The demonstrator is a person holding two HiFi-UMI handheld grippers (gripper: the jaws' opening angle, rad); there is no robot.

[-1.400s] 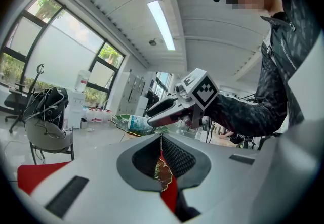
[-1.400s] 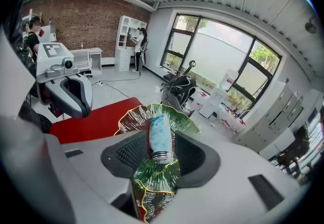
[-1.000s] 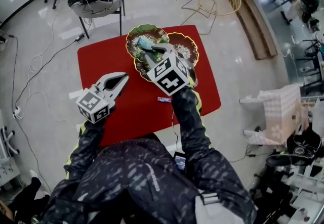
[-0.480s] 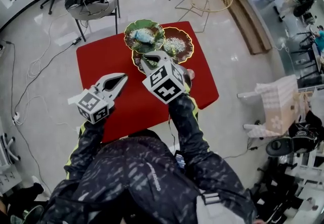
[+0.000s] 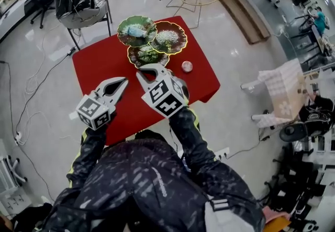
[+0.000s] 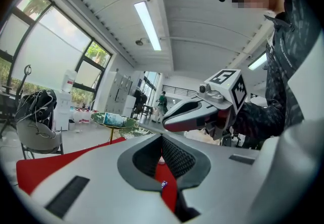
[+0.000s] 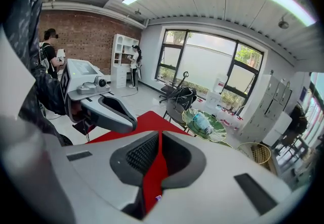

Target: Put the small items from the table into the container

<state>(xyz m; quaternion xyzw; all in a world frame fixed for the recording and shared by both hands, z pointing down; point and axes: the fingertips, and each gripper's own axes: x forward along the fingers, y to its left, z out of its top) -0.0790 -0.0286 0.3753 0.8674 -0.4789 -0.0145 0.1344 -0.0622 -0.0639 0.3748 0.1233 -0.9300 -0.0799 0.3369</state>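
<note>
Both grippers hover over the near half of the red bench. The left gripper has its fingers together and holds nothing. The right gripper is the same (red cloth shows through the gap behind its tips). A small wrapper shows on the bench through that gap. Farther off sits a round item, near the three leaf dishes at the far edge. One dish holds a bluish packet. This looks like the pause between pickups. Next, one gripper needs to open its fingers and drop onto a loose item.
</note>
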